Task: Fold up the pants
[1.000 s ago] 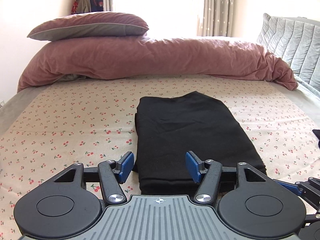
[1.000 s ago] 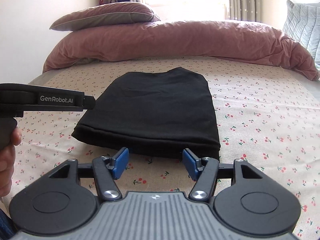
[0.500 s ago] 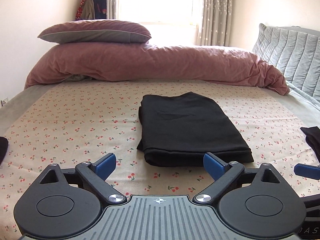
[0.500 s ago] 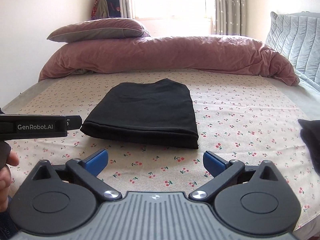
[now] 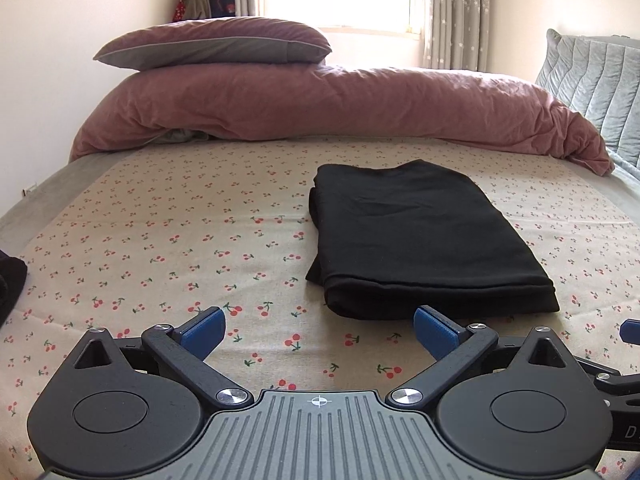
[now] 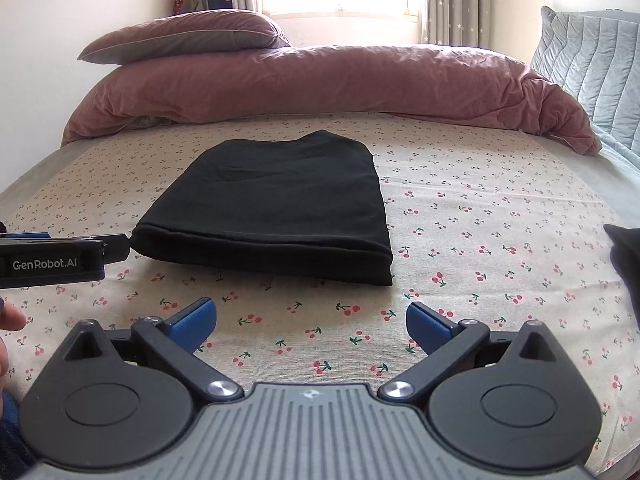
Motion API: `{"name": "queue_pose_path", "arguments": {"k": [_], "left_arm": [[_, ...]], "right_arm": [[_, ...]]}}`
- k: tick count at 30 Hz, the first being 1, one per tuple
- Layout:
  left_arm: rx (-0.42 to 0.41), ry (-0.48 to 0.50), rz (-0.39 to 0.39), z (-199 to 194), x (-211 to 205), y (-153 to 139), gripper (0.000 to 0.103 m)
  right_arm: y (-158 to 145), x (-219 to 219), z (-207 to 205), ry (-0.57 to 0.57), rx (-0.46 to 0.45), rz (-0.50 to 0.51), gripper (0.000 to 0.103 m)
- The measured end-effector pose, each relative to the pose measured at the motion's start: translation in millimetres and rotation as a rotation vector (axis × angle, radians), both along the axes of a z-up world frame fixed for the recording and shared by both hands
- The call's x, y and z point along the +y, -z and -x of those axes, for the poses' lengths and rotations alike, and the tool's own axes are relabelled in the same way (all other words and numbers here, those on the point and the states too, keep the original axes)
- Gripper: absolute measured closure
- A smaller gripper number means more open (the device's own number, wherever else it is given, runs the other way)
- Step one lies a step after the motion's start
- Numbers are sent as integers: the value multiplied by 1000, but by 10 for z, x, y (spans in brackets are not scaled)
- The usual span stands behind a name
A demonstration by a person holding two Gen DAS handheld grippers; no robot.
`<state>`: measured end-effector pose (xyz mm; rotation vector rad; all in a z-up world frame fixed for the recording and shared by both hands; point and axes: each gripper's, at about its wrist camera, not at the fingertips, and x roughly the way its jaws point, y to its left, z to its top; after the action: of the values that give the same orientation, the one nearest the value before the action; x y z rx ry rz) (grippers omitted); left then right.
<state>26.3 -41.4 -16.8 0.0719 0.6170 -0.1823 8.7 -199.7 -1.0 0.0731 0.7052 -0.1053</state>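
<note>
Both grippers hang low over the bed, jaws spread wide and gripping nothing. The left gripper [image 5: 319,330] shows its blue pads [image 5: 204,327] well apart, with only cherry-print sheet [image 5: 160,248] between them. Ahead of those jaws and off toward the right pad lie the black pants [image 5: 420,240] — folded into a neat rectangular stack, flat on the sheet, near folded edge facing the gripper. That edge sits just beyond the right pad's tip; the fisheye makes it hard to say whether they touch, though a sliver of sheet seems to separate them.

Over to the right gripper [image 6: 311,320]: jaws apart as well, blue pads [image 6: 426,326] splayed wide. From here the pants [image 6: 276,204] lie ahead and slightly left of the gap, clear of both pads with a band of sheet between. The stack's layered hem runs across the near side.

To the left of these jaws, the left gripper's side bar [image 6: 52,262] pokes in, its tip just beside the near-left corner of the pants — contact can't be judged.

Far beyond the jaws in both views, a rumpled pink duvet [image 5: 340,108] stretches across the bed with a pillow [image 5: 216,42] on top. A dark piece of fabric [image 6: 624,256] sits at the far right edge, another dark cloth [image 5: 10,280] at the far left.
</note>
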Motion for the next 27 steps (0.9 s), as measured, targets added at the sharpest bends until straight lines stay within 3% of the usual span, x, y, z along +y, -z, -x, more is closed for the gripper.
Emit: {"name": "queue_pose_path", "arguments": {"k": [6,11,27], "left_arm": [[24,50,24,-20,-18,15,1],[11,28,-2,-10,-47,19,1],[44,33,45,-22,-69,18,0]], "right_arm": [[-16,-14,36,-10,-1,-7,12],[-19,-43,24,5,-3,-5,12],[-26,-57,7,44,-21,-8,12]]}}
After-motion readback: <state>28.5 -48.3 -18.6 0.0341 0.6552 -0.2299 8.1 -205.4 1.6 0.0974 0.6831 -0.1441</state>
